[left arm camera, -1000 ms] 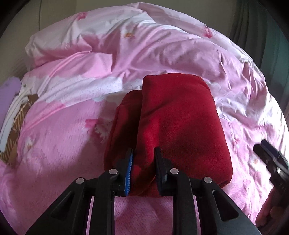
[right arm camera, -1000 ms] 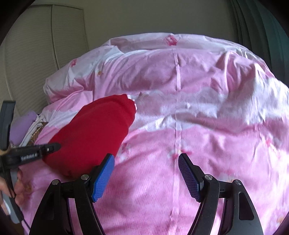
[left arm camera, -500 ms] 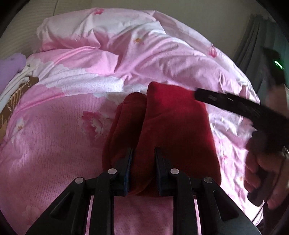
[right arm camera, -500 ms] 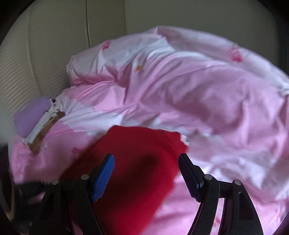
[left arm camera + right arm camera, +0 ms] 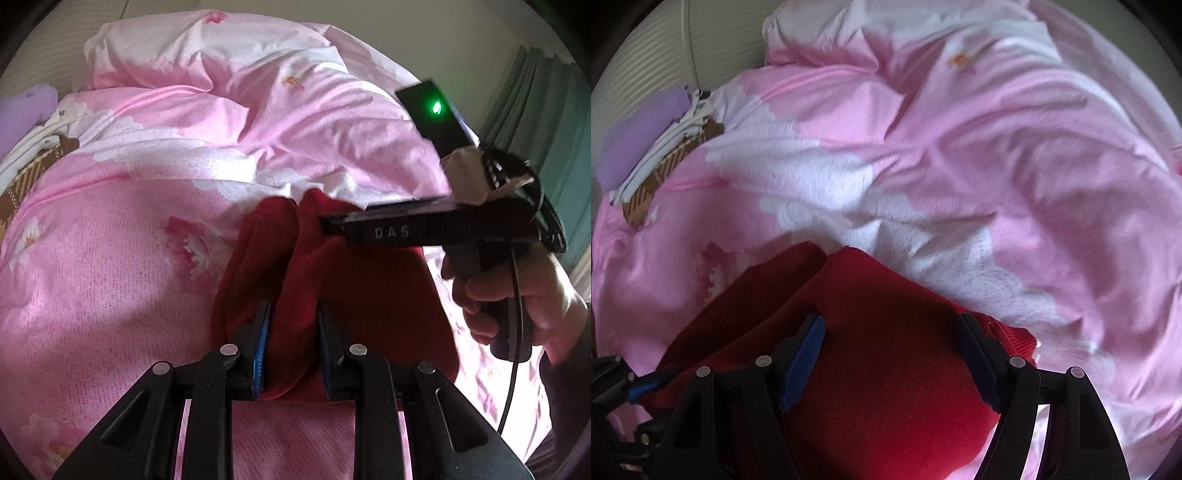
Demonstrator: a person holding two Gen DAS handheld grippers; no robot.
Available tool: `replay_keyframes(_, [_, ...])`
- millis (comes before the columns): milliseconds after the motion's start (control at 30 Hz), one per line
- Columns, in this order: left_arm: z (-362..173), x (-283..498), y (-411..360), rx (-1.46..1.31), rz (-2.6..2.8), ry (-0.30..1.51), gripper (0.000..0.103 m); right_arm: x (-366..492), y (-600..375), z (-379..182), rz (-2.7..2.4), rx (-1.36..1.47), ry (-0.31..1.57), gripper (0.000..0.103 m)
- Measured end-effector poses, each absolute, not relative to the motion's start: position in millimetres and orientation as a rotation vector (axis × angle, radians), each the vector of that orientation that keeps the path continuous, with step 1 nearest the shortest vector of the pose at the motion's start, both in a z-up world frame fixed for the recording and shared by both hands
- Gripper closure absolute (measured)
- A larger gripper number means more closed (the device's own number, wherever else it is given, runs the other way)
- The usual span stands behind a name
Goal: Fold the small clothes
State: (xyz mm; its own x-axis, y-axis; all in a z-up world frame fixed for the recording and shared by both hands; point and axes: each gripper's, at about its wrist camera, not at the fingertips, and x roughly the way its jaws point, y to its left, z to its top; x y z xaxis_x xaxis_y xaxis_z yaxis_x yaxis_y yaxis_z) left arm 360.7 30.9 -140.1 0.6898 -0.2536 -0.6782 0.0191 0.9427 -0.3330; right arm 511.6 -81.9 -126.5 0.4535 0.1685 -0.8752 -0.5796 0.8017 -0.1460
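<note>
The left gripper (image 5: pixel 291 343) pinches a raised ridge of the red garment (image 5: pixel 373 295) between its narrow-set blue pads, at the cloth's near edge. Ahead of this claw the garment runs away in two soft rolls with a crease between them; its far end stops at a white patch of the pink duvet (image 5: pixel 122 258). To the claw's left lies broad, fairly smooth duvet, free of other things; to its right the right hand (image 5: pixel 532 302) holds the other tool above the garment's far right part.

The right gripper (image 5: pixel 892 354) hangs over the same red garment (image 5: pixel 886 398) with its jaws wide apart and closing; the cloth lies under and between them, and the pads do not press on it. The garment's right edge falls just beyond the right finger. Ahead of this claw the duvet rises in rumpled, shiny folds, pink with white clouds and flower prints. Far to its upper left, at the duvet's edge, sit a lilac cushion (image 5: pixel 639 136) and a brown checked cloth (image 5: pixel 661 177). The red fabric looks thick, fleecy and matt.
</note>
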Motion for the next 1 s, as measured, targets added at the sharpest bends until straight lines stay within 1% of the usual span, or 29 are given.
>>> replay_keyframes(67, [-144.9, 362.2, 32.0, -0.309, -0.147, 0.796, 0.079, 519.0, -83.1, -139.1, 0.507, -0.441, 1.048, 0.038])
replay_keyframes(367, [-160.9, 373.7, 41.4, -0.33, -0.146, 0.803, 0.076, 531.1, -72.4, -164.6, 0.466, -0.425, 1.049, 0.039])
replay_keyframes(500, [-144.0, 365.9, 41.0, -0.331, -0.176, 0.774, 0.074, 522.1, -81.3, -149.7, 0.472, -0.385, 0.993, 0.039])
replay_keyframes(567, [-132.7, 359.2, 41.2, -0.343, -0.182, 0.747, 0.069, 511.4, -90.0, -134.1, 0.461, -0.356, 0.958, 0.038])
replay_keyframes(633, [-120.3, 352.0, 39.3, -0.317, -0.168, 0.716, 0.065, 495.9, -103.6, -116.0, 0.442, -0.306, 0.918, 0.038])
replay_keyframes(733, [-112.9, 343.3, 41.0, -0.284, -0.175, 0.708, 0.065, 462.1, -129.9, -95.7, 0.393, -0.233, 0.864, 0.037])
replay_keyframes(767, [-113.0, 340.5, 42.7, -0.28, -0.184, 0.714, 0.065, 442.6, -141.9, -90.2, 0.375, -0.203, 0.829, 0.037])
replay_keyframes(800, [-113.7, 339.8, 43.5, -0.274, -0.187, 0.72, 0.065, 424.2, -152.0, -87.5, 0.353, -0.185, 0.798, 0.033])
replay_keyframes(867, [-115.1, 337.8, 43.9, -0.26, -0.196, 0.728, 0.065, 386.9, -166.7, -88.8, 0.303, -0.157, 0.741, 0.026])
replay_keyframes(1000, [-115.6, 338.0, 41.4, -0.245, -0.226, 0.739, 0.065, 327.0, -177.7, -109.2, 0.269, -0.131, 0.703, 0.026])
